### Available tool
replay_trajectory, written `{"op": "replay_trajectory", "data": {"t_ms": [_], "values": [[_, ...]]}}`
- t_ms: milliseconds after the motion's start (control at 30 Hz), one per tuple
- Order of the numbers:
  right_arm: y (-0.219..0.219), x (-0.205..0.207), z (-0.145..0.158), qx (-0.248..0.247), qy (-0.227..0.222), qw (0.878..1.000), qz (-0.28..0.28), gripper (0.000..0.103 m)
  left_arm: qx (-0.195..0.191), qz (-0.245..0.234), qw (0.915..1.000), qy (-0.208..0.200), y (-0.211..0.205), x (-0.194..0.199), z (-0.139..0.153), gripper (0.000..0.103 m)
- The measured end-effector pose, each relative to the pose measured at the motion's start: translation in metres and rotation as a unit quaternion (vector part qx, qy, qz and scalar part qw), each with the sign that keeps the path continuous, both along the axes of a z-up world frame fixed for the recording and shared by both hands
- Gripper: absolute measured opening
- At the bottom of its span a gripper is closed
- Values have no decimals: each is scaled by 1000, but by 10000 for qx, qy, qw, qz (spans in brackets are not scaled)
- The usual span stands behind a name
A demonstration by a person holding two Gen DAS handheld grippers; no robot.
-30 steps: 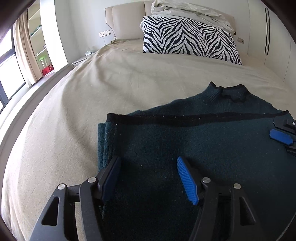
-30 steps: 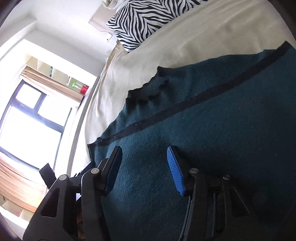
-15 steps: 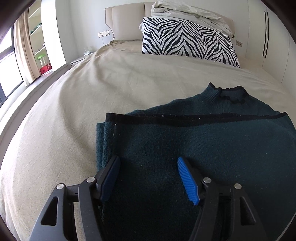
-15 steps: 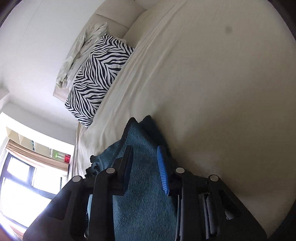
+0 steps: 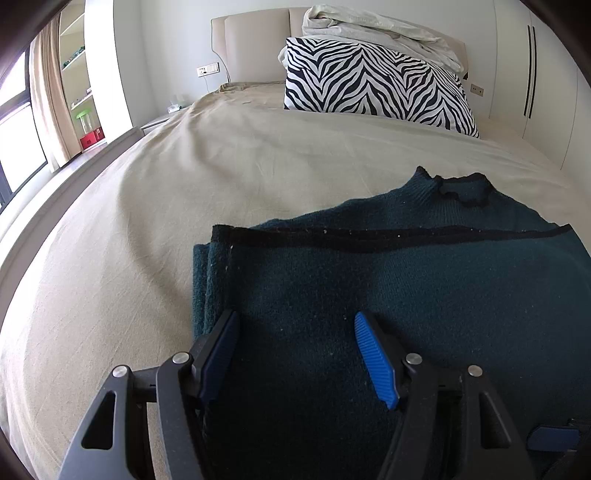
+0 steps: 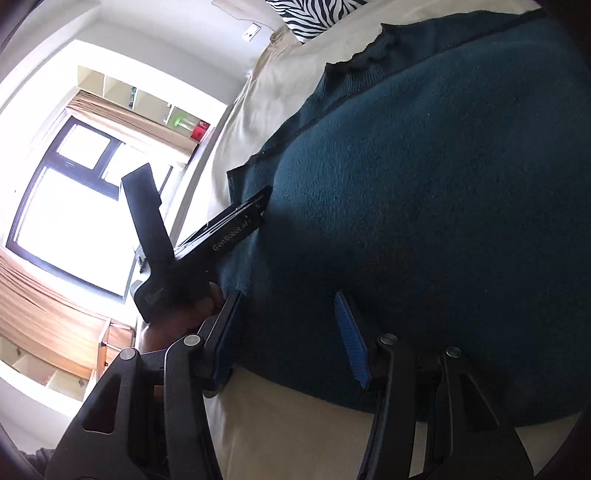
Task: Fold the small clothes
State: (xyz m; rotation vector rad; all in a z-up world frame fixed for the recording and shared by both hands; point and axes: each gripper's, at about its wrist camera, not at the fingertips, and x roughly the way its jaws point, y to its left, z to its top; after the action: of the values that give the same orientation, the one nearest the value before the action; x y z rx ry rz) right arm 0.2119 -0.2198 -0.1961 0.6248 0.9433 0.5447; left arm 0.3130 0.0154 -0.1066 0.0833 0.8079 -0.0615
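1. One dark teal sweater point(image 5: 406, 295), folded, on the bed.
2. One bed point(image 5: 184, 206) with a beige cover.
3. One zebra-striped pillow point(image 5: 373, 85).
4. One crumpled pale blanket point(image 5: 369, 27) on the pillow.
5. Two grippers: the left gripper point(image 5: 295, 354) and the right gripper point(image 6: 288, 336).
6. One window point(image 6: 70, 206).

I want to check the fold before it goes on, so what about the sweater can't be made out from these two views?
- Sweater, right side: cut off by the left wrist view's edge.
- Its near hem: hidden behind the left gripper there.
- Sleeves: none visible; whether they are tucked under is unclear.
- Right gripper, jaws opening: whether its fingers touch the knit is unclear.
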Motion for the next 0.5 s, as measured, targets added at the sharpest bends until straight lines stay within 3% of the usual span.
{"op": "replay_trajectory", "data": {"t_ms": [100, 200, 300, 500], "values": [[-28, -3, -4, 551, 38, 9982, -240, 46, -57, 1, 10000, -37, 1, -1, 0, 68], [-77, -18, -7, 876, -50, 9921, -894, 45, -104, 0, 9999, -53, 2, -2, 0, 68], [-135, -33, -14, 1184, -24, 9806, -1563, 27, -101, -1, 9999, -60, 2, -2, 0, 68], [-237, -78, -18, 1667, -178, 9473, -2729, 25, -102, 13, 9999, -73, 2, -2, 0, 68]]}}
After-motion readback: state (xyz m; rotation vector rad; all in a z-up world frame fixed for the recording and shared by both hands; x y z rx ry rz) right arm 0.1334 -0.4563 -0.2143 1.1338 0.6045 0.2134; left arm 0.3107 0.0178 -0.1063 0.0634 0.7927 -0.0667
